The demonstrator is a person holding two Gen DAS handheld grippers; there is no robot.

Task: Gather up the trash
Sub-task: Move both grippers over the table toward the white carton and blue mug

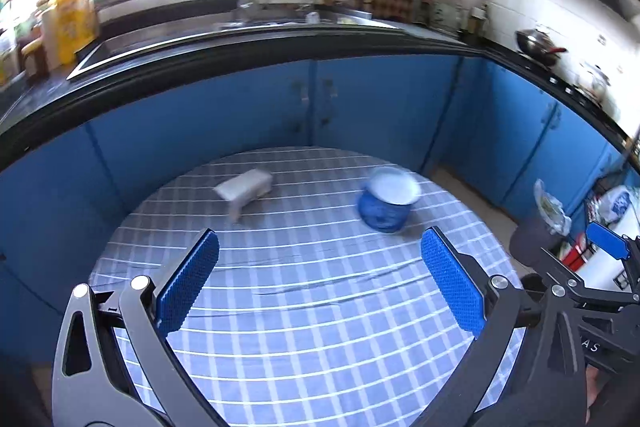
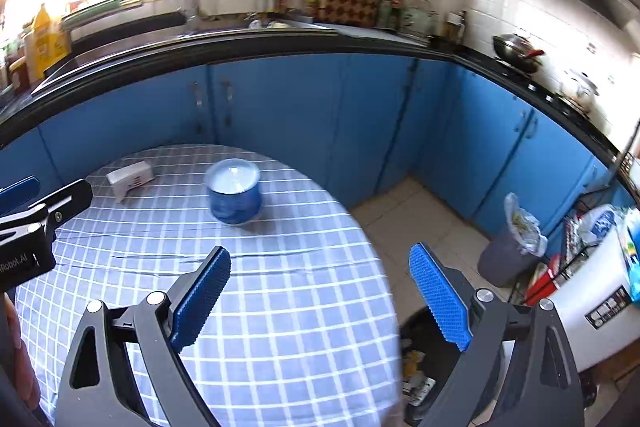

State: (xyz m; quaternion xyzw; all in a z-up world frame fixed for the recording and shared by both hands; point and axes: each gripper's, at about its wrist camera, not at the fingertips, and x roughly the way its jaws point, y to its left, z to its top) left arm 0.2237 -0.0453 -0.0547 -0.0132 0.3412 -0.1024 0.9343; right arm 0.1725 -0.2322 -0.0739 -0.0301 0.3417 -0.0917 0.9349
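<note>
A round table with a blue checked cloth (image 1: pixel 320 339) (image 2: pixel 280 327) carries two items. One is a small white carton (image 1: pixel 245 190) (image 2: pixel 130 179) lying on its side at the far left. The other is a blue paper cup with a white inside (image 1: pixel 386 205) (image 2: pixel 234 193), standing to the right of it. My left gripper (image 1: pixel 320 239) hovers open over the table's middle, short of both items, with nothing between its fingers. Over the table's right edge my right gripper (image 2: pixel 320 254) is open and holds nothing too. Each gripper shows at the edge of the other's view.
A black bin (image 2: pixel 420 359) with some rubbish stands on the floor under the table's right edge. A grey bin with a plastic liner (image 2: pixel 510 251) (image 1: pixel 540 231) stands by the blue cabinets (image 2: pixel 300 115). The dark counter (image 1: pixel 280 43) runs behind the table.
</note>
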